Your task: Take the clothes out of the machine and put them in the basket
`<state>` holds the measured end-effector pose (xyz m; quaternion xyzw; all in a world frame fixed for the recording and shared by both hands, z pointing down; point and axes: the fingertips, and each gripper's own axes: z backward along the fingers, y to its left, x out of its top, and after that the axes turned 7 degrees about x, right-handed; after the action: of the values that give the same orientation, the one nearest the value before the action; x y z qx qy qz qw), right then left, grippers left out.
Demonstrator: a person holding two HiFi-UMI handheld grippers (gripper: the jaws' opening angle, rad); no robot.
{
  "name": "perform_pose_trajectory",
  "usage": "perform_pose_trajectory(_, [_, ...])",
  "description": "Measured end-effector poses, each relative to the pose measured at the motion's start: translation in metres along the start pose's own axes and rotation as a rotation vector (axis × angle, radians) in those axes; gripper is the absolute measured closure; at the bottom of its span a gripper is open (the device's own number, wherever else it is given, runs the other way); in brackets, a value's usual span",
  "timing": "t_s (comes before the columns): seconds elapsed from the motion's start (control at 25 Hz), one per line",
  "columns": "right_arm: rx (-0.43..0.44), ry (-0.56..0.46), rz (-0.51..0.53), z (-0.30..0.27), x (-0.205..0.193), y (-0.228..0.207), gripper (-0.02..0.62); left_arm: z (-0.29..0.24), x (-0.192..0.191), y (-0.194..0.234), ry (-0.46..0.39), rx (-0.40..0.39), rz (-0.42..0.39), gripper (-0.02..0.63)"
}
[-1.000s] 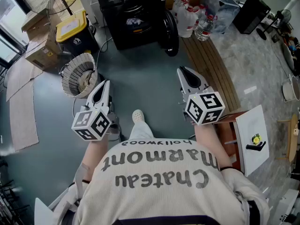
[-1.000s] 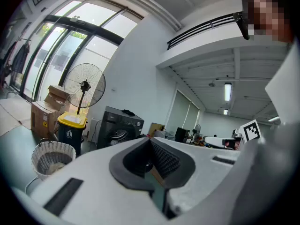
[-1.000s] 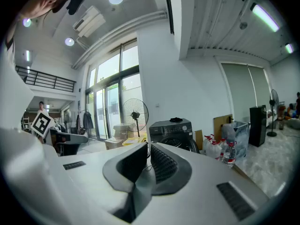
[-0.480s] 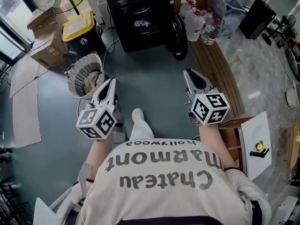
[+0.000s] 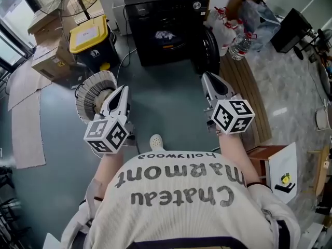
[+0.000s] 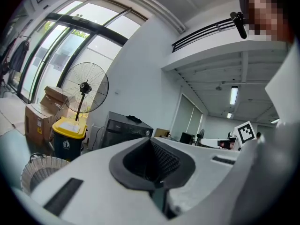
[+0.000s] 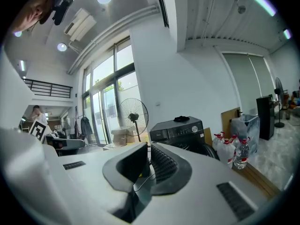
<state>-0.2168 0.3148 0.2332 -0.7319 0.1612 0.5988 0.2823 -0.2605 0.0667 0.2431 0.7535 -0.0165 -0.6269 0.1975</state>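
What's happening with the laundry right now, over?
Left gripper and right gripper: fingers shut, empty. Clothes in the machine, door open. Basket on floor by left gripper. Nothing between grippers and machine.

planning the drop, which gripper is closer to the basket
Left. The left gripper is just beside the basket; the right gripper is well across the floor, close to the washing machine door.

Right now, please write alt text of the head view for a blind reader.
Seen from above, a person holds a left gripper and a right gripper, both shut and empty, toward a black washing machine with its door open and clothes inside. A white basket stands on the floor at the left, partly behind the left gripper.
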Motion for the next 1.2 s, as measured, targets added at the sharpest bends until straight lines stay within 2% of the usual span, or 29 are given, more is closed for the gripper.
perform_pose_trajectory(0.24, [-0.01, -0.063, 0.013, -0.075, 0.034, -0.014, 0.549, -0.061, 0.036, 0.041, -0.012, -0.035, -0.035, 0.598])
perform_pose_trajectory(0.36, [-0.029, -0.042, 0.009, -0.105, 0.031, -0.024, 0.554, -0.086, 0.042, 0.059, -0.018, -0.04, -0.04, 0.597])
perform_pose_trajectory(0.56, [-0.014, 0.002, -0.075, -0.143, 0.009, -0.037, 0.555, -0.119, 0.041, 0.076, -0.038, -0.075, 0.005, 0.598])
perform_pose_trajectory(0.8, [-0.026, 0.063, -0.088, -0.189, 0.0, -0.073, 0.554, -0.175, 0.03, 0.101, 0.041, -0.023, 0.022, 0.598])
perform_pose_trajectory(1.0, [-0.008, 0.082, -0.14, -0.242, 0.005, -0.118, 0.555, -0.233, 0.037, 0.116, 0.039, 0.005, 0.029, 0.598])
perform_pose_trajectory(1.2, [0.021, 0.106, -0.129, -0.3, 0.029, -0.166, 0.555, -0.295, 0.05, 0.127, 0.033, 0.043, 0.046, 0.598])
